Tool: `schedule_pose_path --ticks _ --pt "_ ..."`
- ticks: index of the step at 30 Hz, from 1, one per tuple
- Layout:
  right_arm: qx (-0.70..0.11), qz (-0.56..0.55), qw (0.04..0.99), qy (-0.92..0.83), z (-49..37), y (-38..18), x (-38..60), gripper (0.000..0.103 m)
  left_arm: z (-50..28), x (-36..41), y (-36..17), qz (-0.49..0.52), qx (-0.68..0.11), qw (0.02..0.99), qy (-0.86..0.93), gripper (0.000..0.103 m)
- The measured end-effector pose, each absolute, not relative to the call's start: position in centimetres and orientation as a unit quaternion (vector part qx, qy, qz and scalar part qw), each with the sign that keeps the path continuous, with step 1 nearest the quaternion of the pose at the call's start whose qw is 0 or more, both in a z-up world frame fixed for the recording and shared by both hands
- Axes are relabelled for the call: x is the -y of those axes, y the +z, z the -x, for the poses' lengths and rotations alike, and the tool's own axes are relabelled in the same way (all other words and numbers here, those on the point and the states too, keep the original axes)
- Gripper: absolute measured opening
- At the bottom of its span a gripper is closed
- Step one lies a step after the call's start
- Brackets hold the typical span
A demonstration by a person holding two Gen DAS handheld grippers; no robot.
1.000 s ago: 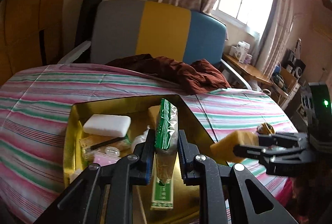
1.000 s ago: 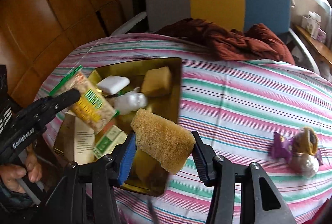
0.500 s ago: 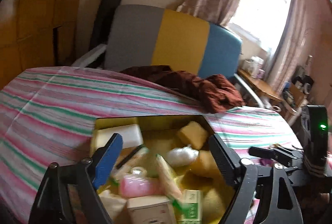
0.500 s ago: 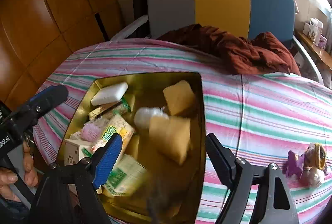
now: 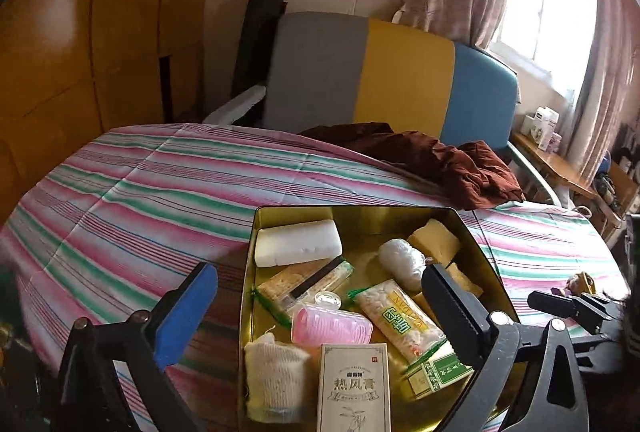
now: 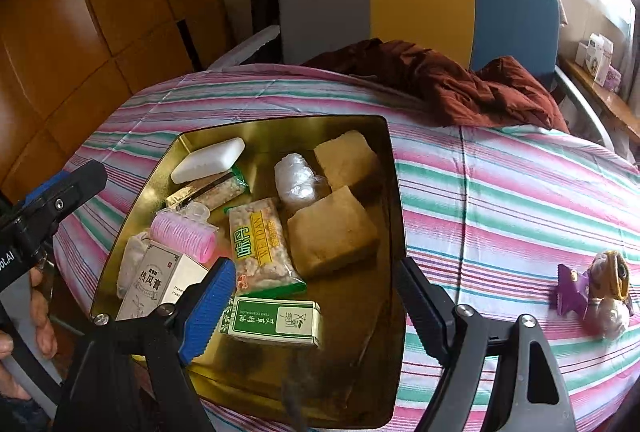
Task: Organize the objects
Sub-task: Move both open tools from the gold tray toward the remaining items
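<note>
tin [image 6: 394,168]: gold, open, flat on the striped cloth
sponges [image 6: 332,232]: 2 tan blocks at its right
snack packet [image 6: 260,244]: lying flat mid-tin
green box [image 6: 276,320]: on its side, near edge

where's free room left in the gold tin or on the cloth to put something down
Bare tin floor lies along the right wall, below the near sponge and right of the green box. The tin's left half is crowded. The striped cloth is bare between tin and small toy.

Tin [image 6: 394,168] crowded on its left, bare floor front-right; table [image 6: 500,200] w/ striped cloth open betw. tin & toy [image 6: 600,292]; brown cloth [image 6: 452,84] blocks far edge.
</note>
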State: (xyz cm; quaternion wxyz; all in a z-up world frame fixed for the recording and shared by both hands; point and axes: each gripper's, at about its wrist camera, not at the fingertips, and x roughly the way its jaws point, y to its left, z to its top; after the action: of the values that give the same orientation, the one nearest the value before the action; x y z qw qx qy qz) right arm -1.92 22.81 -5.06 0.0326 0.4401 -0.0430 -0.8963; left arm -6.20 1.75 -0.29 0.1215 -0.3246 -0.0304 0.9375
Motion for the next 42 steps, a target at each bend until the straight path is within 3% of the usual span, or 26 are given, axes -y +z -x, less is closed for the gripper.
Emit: schedule_pose_path --ticks 18,42 --pt "0.031 -0.401 0.004 -0.915 0.1 -4.1 -22.7 0.084 3.0 -3.3 0.4 0.316 0.01 0.141 0.938 0.103" --pt "0.082 -0.403 -0.063 -0.909 -1.6 -4.7 -29.4 0.084 1.3 -7.4 -0.3 0.32 -0.05 0.187 0.927 0.103"
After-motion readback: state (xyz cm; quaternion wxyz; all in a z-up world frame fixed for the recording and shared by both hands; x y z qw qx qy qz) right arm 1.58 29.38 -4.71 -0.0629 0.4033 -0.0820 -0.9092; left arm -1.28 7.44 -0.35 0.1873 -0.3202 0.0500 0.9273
